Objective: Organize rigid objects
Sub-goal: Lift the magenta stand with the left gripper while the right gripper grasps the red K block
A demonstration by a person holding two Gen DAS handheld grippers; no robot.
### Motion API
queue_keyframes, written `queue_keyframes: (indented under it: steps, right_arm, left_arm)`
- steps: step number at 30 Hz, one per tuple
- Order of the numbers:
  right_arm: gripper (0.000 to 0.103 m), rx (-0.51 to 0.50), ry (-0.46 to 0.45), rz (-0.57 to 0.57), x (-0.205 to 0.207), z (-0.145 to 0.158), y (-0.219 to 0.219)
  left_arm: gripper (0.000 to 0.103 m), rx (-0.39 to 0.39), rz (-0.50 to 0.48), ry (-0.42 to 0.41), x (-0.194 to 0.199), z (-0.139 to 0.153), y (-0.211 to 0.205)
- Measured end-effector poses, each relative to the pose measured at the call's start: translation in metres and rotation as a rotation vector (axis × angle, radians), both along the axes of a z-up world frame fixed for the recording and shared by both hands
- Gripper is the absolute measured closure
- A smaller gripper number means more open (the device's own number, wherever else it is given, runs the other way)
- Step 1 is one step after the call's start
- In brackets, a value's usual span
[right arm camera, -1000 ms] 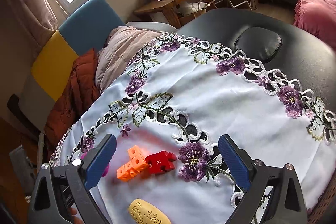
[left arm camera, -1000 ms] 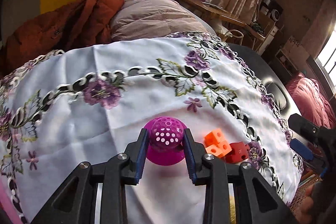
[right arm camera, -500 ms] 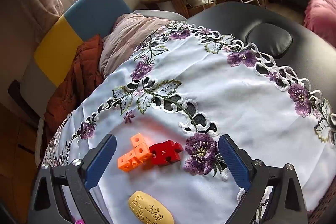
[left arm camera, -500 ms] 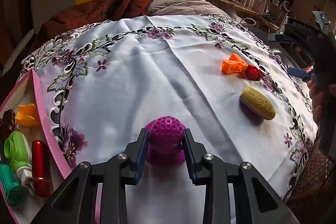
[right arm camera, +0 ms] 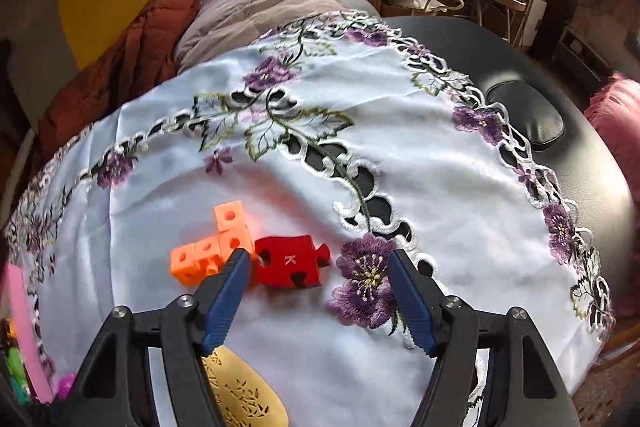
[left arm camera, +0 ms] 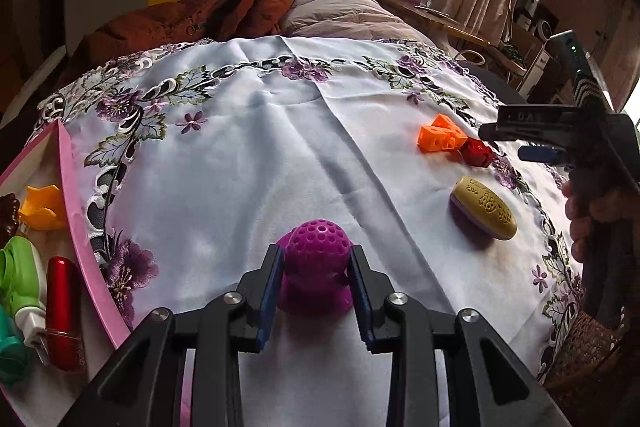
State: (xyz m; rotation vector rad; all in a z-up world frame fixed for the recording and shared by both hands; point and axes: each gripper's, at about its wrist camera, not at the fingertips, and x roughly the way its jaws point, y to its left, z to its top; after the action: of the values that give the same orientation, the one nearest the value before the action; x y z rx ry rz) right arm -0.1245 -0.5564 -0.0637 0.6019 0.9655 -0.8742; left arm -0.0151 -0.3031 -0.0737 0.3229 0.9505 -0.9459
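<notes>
Tablecloth [left arm camera: 248, 163], white w/ purple flowers, covers the bench; pink tray [left arm camera: 76, 211] at left edge, window behind. Left tongs [left arm camera: 316, 267] clenched on purple ball [left arm camera: 318, 247], near the tray. Right tongs [right arm camera: 318, 267] released, jaws just been closing; red puzzle piece [right arm camera: 290, 261] lies between them, untouched, orange cubes [right arm camera: 216, 245] beside.

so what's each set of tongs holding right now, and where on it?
Left tongs clamp the purple perforated ball toy by its sides. Right tongs hold nothing; they have just been closing around the red puzzle piece.
</notes>
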Motion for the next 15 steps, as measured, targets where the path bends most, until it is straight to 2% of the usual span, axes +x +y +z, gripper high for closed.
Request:
queue_keyframes:
  steps: [4,9,11,12,15]
  right_arm:
    - [0.030,-0.058,0.078,0.043,0.011,-0.006,0.007]
    - [0.028,-0.034,0.124,0.045,0.016,-0.018,0.001]
    - [0.047,-0.023,0.113,0.049,0.017,-0.020,-0.002]
    - [0.064,-0.011,0.113,0.054,0.017,-0.021,-0.002]
    - [0.063,-0.019,0.141,0.057,0.019,-0.024,-0.001]
  left_arm:
    - [0.071,-0.008,-0.001,0.007,0.001,0.000,0.002]
    - [0.070,-0.012,-0.004,0.020,0.002,-0.002,0.002]
    - [0.070,-0.011,-0.003,0.021,0.002,-0.003,0.001]
    - [0.070,-0.008,-0.001,0.028,0.003,-0.005,0.001]
    - [0.070,-0.002,0.003,0.032,0.002,-0.008,0.001]
